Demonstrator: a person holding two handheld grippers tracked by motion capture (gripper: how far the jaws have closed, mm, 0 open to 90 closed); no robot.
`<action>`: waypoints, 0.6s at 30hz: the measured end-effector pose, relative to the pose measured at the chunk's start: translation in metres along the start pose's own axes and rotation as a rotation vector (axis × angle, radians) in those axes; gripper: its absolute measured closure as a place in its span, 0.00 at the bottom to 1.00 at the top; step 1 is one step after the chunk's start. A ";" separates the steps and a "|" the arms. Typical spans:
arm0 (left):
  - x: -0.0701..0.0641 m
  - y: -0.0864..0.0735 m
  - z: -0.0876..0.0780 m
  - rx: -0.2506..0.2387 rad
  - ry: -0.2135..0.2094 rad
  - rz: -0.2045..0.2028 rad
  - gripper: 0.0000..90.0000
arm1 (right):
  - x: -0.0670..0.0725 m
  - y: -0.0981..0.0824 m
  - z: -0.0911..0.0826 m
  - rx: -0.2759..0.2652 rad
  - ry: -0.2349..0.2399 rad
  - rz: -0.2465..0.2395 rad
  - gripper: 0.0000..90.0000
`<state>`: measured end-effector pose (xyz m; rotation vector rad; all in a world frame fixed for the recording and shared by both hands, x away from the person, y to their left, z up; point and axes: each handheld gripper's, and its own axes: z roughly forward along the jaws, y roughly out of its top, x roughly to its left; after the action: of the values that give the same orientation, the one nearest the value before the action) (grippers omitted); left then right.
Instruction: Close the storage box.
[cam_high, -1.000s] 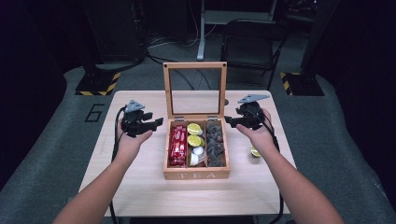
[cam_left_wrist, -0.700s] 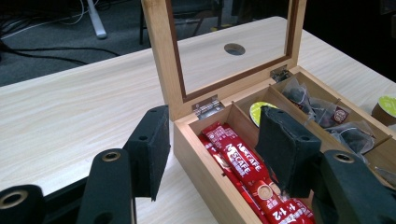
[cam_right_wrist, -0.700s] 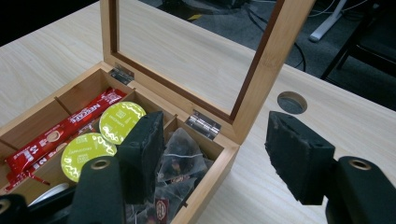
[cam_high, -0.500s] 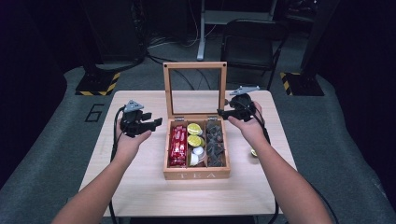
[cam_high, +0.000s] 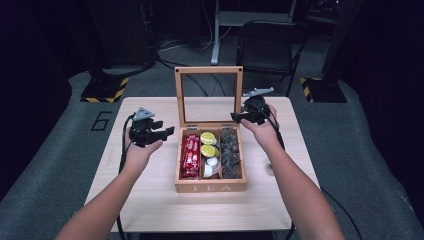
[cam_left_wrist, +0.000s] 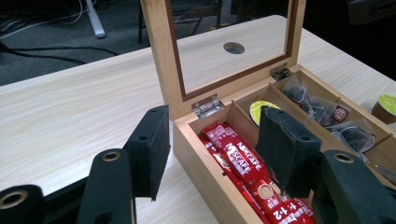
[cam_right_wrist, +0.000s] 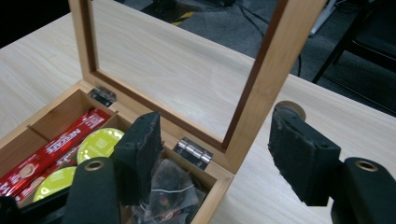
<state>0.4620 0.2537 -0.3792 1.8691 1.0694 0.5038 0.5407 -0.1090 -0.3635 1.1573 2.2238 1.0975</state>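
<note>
Right gripper view: right tool (cam_right_wrist: 215, 154) opening, straddling lid (cam_right_wrist: 266, 74), empty.

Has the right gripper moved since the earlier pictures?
Yes. The right gripper has shifted left toward the tea box, closing on the right post of its upright lid; its jaws have just been opening, nothing between them.

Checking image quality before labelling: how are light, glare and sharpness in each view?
High view: table lit, surroundings dark, slightly soft. Left gripper view: box and sachets sharp, near jaws a bit soft. Right gripper view: lid glass clear without glare, near jaws soft.
</note>
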 end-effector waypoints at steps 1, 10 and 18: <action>0.000 0.000 0.000 0.001 -0.001 0.001 0.49 | -0.002 0.000 0.001 0.000 -0.006 -0.001 0.38; 0.001 -0.001 0.001 0.002 0.000 0.001 0.49 | -0.011 -0.002 0.016 0.008 -0.021 0.038 0.37; 0.000 -0.002 0.001 0.000 -0.003 0.000 0.49 | -0.017 -0.003 0.026 0.012 -0.033 0.047 0.37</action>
<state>0.4616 0.2541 -0.3817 1.8688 1.0675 0.5003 0.5659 -0.1122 -0.3818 1.2296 2.1920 1.0769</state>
